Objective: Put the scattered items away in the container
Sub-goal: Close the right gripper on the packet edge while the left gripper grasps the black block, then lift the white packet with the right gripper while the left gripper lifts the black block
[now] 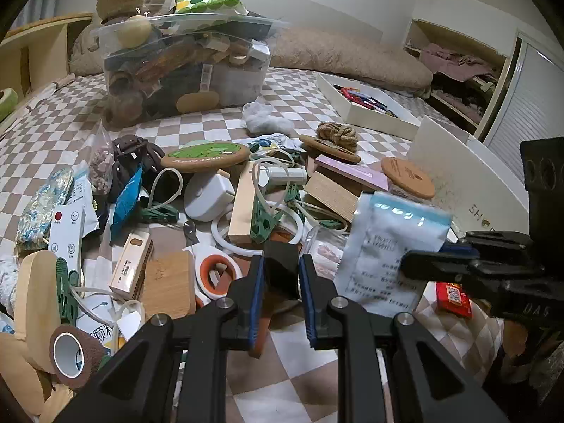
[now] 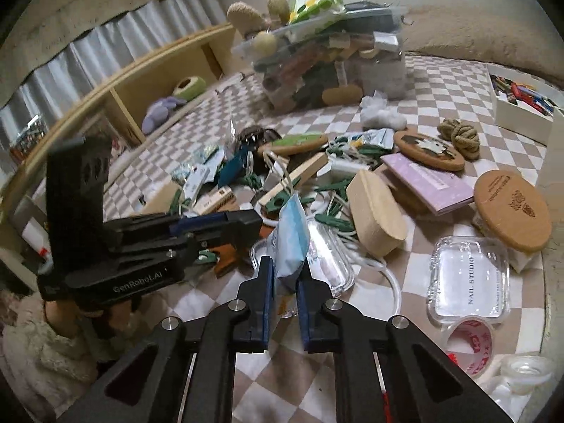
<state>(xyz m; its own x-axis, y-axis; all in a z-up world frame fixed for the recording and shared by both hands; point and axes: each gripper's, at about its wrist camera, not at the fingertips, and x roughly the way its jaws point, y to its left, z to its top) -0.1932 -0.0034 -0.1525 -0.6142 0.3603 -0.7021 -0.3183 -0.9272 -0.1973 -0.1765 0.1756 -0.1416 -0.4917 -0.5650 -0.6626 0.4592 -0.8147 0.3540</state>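
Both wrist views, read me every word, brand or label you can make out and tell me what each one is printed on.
"NAIL STUDIO": on the clear plastic case.
"GenRobot.AI": on the left claw body.
"SH": on the white box lid; the rest is hidden.
Too small or blurred: print on the pale blue packet, round wooden lid engraving, green coaster, white remote, red-lettered tape roll.

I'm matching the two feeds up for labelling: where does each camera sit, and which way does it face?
Left wrist: behind the left tongs, shut on a black block, facing the clutter and full clear bin; right tongs enter from the right.
Right wrist: behind the right tongs, shut on a blue packet; left tongs and a fleecy sleeve at left.
Shared: bin, packet, checked bedspread.
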